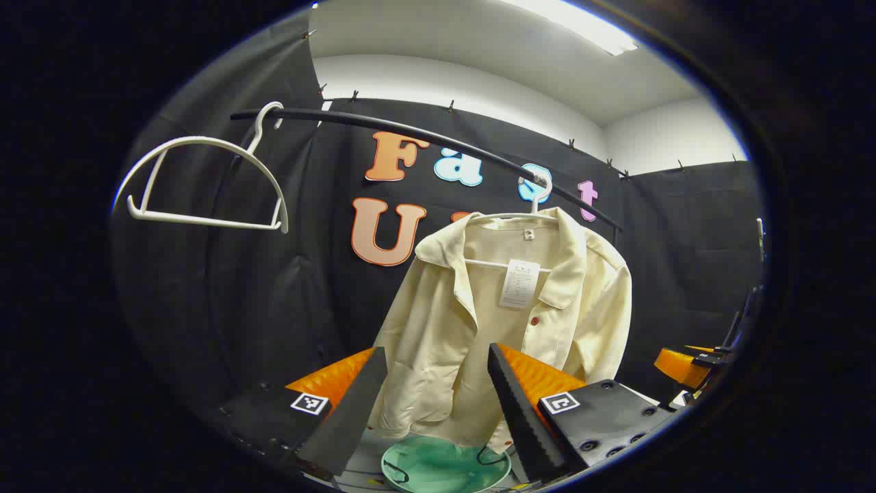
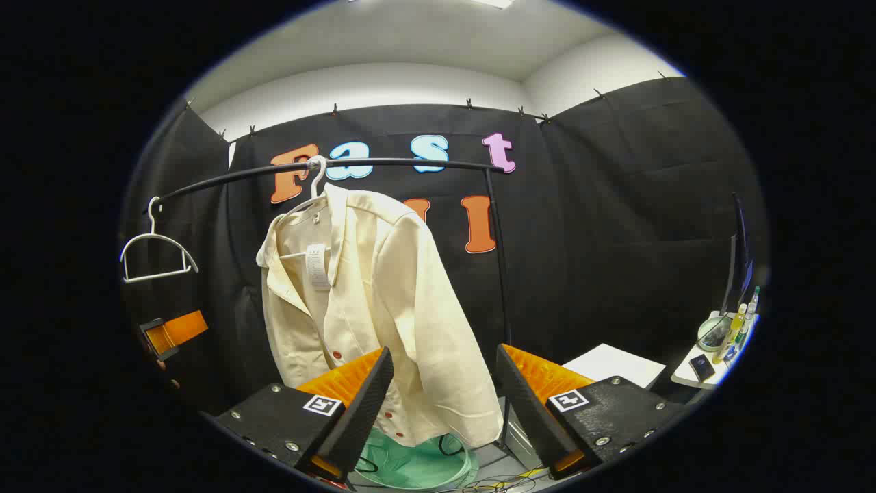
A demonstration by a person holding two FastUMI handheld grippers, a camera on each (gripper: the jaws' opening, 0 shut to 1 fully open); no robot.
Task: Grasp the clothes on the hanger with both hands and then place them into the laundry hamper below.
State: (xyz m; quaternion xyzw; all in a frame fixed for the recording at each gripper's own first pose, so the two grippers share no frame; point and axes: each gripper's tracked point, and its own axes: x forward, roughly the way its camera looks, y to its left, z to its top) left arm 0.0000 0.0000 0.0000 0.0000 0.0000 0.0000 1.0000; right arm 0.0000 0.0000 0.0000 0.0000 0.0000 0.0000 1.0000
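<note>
Both our grippers, left [image 1: 432, 404] and right [image 2: 443, 404], gape open short of the shirt [image 1: 479, 322], hanging lengthwise above the hamper [image 1: 445, 469].

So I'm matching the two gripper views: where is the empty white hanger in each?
Left gripper view: empty white hanger at upper left, on the black rail.
Right gripper view: it hangs at far left.
Shared landmark: the cream shirt.

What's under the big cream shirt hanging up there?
Right below the cream shirt sits a round green laundry hamper with dark handles. You can see its front rim and some of the inside. The shirt's hem covers its back part, so that stays hidden.
</note>
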